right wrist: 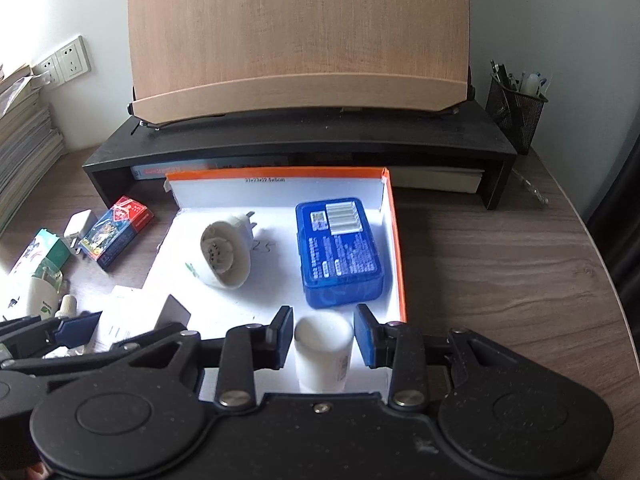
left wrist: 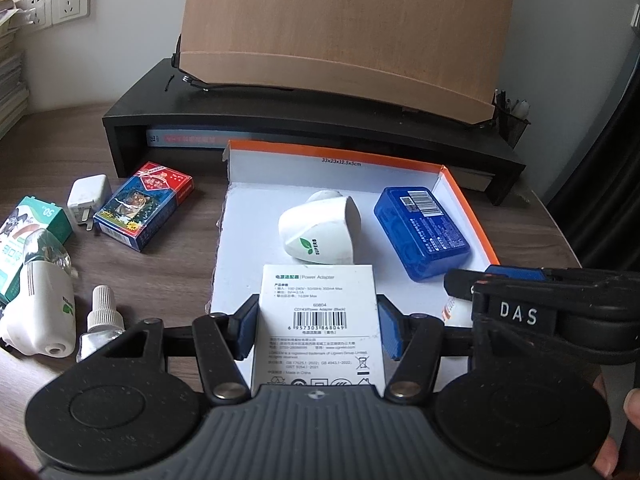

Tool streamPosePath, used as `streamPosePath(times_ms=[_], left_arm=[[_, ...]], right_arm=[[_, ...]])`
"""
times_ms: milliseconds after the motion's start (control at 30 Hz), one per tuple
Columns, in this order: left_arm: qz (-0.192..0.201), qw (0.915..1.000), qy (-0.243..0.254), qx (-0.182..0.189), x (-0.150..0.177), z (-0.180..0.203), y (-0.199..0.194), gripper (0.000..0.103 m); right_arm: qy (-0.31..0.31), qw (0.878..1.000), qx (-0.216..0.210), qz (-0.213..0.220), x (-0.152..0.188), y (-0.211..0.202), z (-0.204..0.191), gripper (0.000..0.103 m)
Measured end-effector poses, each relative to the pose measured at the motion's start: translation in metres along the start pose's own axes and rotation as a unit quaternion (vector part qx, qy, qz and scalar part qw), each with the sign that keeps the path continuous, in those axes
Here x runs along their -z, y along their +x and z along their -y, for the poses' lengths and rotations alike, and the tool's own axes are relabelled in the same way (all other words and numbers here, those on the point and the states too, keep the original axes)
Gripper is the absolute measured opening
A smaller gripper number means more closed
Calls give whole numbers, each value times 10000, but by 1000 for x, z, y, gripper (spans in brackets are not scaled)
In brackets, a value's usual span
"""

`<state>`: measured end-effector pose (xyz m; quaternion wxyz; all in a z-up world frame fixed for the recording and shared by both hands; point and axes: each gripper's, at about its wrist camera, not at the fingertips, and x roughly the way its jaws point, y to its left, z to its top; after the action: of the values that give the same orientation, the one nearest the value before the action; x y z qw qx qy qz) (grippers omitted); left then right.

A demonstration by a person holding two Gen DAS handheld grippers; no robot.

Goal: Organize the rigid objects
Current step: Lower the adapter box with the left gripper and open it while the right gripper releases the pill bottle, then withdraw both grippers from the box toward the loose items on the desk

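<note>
My left gripper (left wrist: 318,330) is shut on a white power adapter box (left wrist: 318,320) and holds it over the near left part of the orange-rimmed white tray (left wrist: 336,150). My right gripper (right wrist: 323,336) is open around a white cylindrical bottle (right wrist: 323,352) that stands in the tray's near right corner; the pads (right wrist: 285,334) stand apart from it. In the tray lie a white plug-in device (left wrist: 320,232) and a blue case (left wrist: 422,232). They also show in the right wrist view: the device (right wrist: 224,256), the case (right wrist: 340,252), the tray (right wrist: 276,174).
Left of the tray on the wooden desk lie a card pack (left wrist: 144,204), a white charger (left wrist: 88,196), a green box (left wrist: 24,236), a white device (left wrist: 40,312) and a small bottle (left wrist: 102,320). A black monitor riser (left wrist: 320,120) stands behind. A mesh pen holder (right wrist: 514,108) is at right.
</note>
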<state>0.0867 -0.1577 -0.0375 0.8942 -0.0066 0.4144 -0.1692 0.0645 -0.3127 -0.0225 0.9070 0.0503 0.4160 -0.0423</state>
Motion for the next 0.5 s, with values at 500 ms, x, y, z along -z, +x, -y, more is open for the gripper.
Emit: streamPosePath(times_ms=[500], left_arm=[[-35, 9998, 103, 148, 1, 18, 6, 75]], right_arm=[[242, 9976, 49, 650, -6, -35, 24, 60]])
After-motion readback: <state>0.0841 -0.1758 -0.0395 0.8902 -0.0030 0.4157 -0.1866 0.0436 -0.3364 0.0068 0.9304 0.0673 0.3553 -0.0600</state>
